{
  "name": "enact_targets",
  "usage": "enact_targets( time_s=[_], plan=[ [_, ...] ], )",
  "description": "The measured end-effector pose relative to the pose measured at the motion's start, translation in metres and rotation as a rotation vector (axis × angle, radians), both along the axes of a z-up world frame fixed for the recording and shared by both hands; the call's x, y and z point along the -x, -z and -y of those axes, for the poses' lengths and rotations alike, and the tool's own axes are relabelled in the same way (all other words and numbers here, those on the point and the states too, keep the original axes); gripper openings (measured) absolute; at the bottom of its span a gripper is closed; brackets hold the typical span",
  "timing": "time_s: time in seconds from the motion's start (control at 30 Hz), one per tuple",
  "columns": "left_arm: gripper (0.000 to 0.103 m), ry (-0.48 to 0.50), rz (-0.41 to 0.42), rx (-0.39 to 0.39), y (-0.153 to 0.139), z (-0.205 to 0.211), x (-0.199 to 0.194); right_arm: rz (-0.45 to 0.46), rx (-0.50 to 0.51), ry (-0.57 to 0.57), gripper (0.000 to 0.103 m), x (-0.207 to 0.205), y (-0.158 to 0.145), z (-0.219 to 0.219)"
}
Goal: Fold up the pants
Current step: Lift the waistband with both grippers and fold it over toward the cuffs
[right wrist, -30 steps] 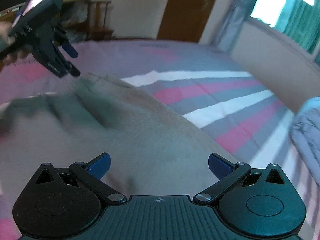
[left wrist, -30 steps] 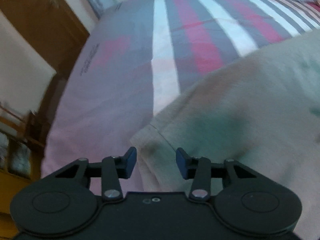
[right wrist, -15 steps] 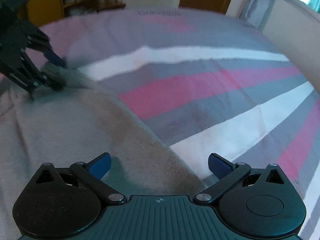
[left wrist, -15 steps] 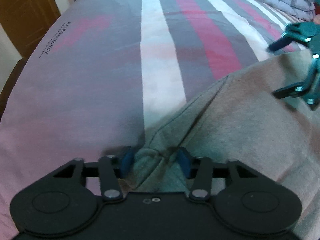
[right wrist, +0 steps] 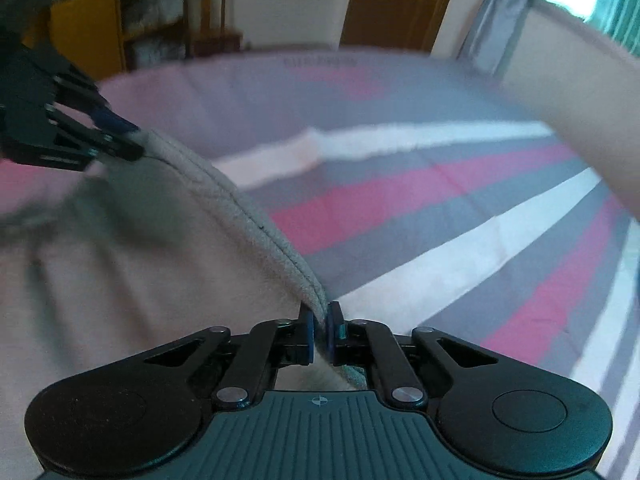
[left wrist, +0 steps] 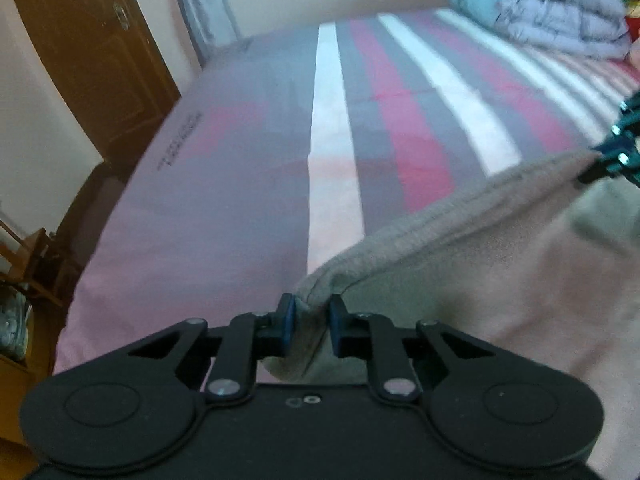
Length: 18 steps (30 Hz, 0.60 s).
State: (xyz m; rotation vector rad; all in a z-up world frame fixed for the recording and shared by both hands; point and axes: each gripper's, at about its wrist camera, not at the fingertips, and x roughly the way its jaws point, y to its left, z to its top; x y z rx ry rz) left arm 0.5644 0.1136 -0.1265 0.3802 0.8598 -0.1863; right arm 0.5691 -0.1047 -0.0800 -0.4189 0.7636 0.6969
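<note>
**Both jaws clamped on the waistband edge**

Jaws on your left gripper (left wrist: 310, 326) are pinched shut on one corner of the pants (left wrist: 500, 272), with the grey fabric bunched between the blue pads (left wrist: 286, 325). Jaws on your right gripper (right wrist: 319, 334) are closed on the other end of the same stitched hem, the cloth squeezed thin between them. From the left wrist view your right gripper (left wrist: 614, 158) shows at the far right, holding the far end of that edge.

Between the two grips the hem runs as a taut, raised ridge, lifted off the bed (left wrist: 240, 184). The rest of the pants slopes down behind it and lies on the bed, nearer you. The fabric is a soft, fleecy grey-beige with a double-stitched border.

Beyond the hem, the bedsheet stretches out flat, striped in white, grey and pink-red. A folded pale-blue quilt (left wrist: 536, 4) sits at the far corner, well apart from the pants.

Around the bed you have a brown wooden door (left wrist: 88, 52), a grey curtain (left wrist: 204, 4) beside it, pale walls, and a yellow shelf unit (right wrist: 120, 28) in the right wrist view.
</note>
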Motion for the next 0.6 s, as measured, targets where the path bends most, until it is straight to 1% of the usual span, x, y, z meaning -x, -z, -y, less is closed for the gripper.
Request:
enact_targets(
  time_s=[0.07, 0.13, 0.2, 0.27, 0.37, 0.43, 0.47, 0.53, 0.57, 0.6],
  plan=[
    [0.007, 0.015, 0.016, 0.005, -0.015, 0.002, 0.030, 0.033, -0.036, 0.009, 0.006, 0.037, -0.016, 0.010],
    [0.007, 0.031, 0.031, -0.009, -0.026, 0.005, 0.067, 0.065, -0.051, 0.013, 0.006, 0.078, -0.026, 0.016],
    [0.007, 0.032, 0.020, 0.000, -0.029, 0.003, 0.101, 0.062, -0.076, 0.006, 0.006, 0.123, -0.032, 0.021],
    [0.007, 0.013, -0.014, 0.022, -0.025, -0.002, 0.133, 0.048, -0.088, -0.005, 0.006, 0.165, -0.030, 0.024],
    [0.007, -0.042, -0.092, 0.056, -0.007, -0.014, 0.171, 0.020, -0.103, -0.025, 0.006, 0.223, -0.014, 0.018],
    [0.009, -0.100, -0.147, 0.062, 0.013, -0.021, 0.181, -0.009, -0.108, -0.026, 0.006, 0.253, 0.003, 0.008],
    [0.009, -0.140, -0.200, 0.093, 0.025, -0.027, 0.182, -0.026, -0.100, -0.025, 0.006, 0.263, 0.014, 0.003],
    [0.009, -0.240, -0.269, 0.147, 0.039, -0.039, 0.182, -0.036, -0.031, -0.014, 0.006, 0.275, 0.042, -0.011],
    [0.009, -0.281, -0.289, 0.192, 0.040, -0.047, 0.183, -0.050, -0.031, 0.000, 0.007, 0.275, 0.052, -0.014],
    [0.012, -0.316, -0.303, 0.244, 0.038, -0.055, 0.184, -0.060, -0.036, 0.021, 0.008, 0.274, 0.058, -0.015]
  ],
)
